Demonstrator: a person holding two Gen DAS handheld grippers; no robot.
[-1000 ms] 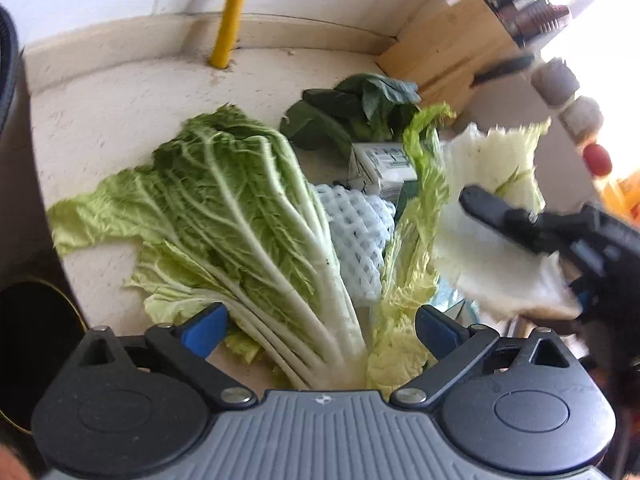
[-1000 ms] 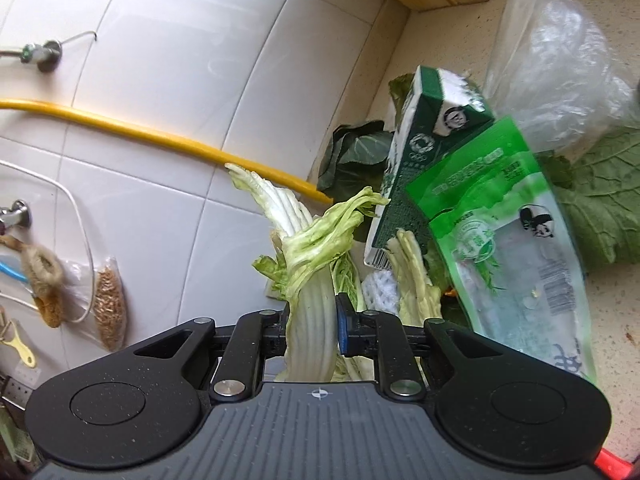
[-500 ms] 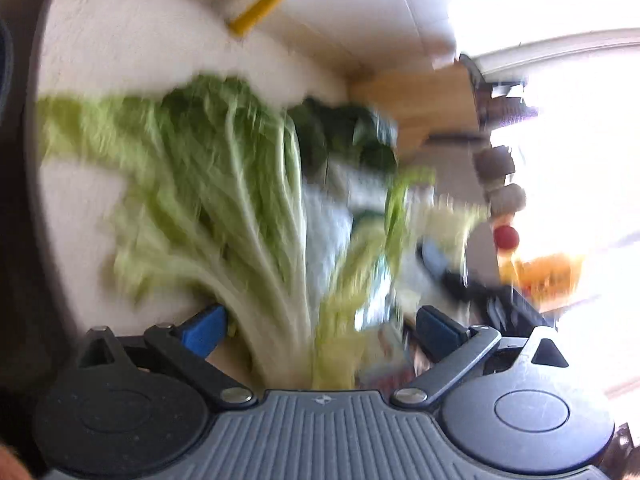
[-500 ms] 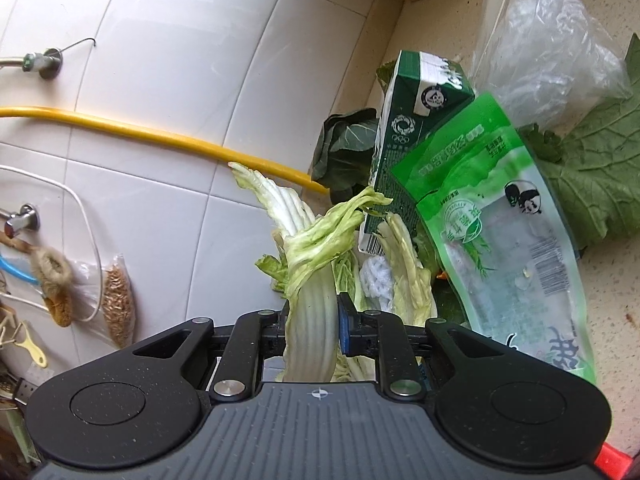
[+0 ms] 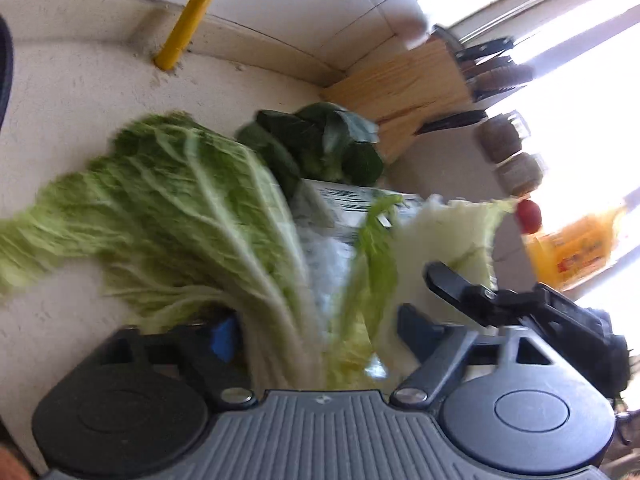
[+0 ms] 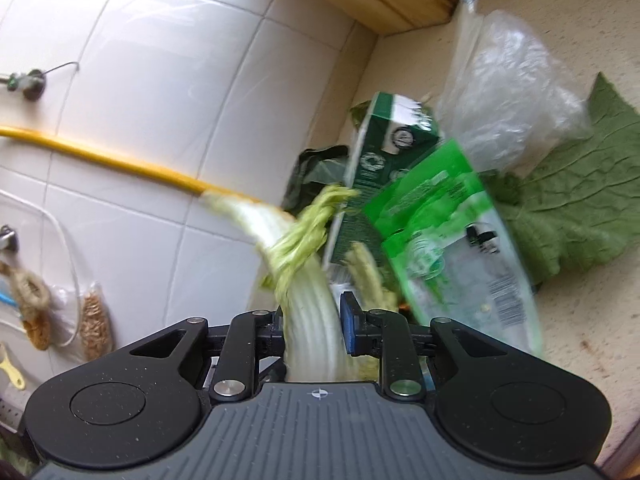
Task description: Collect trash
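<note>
Behind the cabbage stalk [image 6: 310,320] pinched by the right hand-held gripper [image 6: 314,330], a blurred carton [image 6: 376,168] hides.

Your left view is motion-blurred — the broad green napa cabbage leaf [image 5: 180,216] smears, and its white stalks hide the gap between the left claw's [image 5: 320,340] blue pads. The green-and-white carton's [image 6: 376,168] print is unreadable.

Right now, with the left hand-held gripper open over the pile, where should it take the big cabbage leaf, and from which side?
Grip the cabbage leaf at its pale stalk end, which sits between the open fingers of the left hand-held gripper. Come straight along the stalk, from its base. The ribs gather into a firm, narrow bundle there, while the green blade fans wide and floppy over the counter and would likely tear or slip.
</note>
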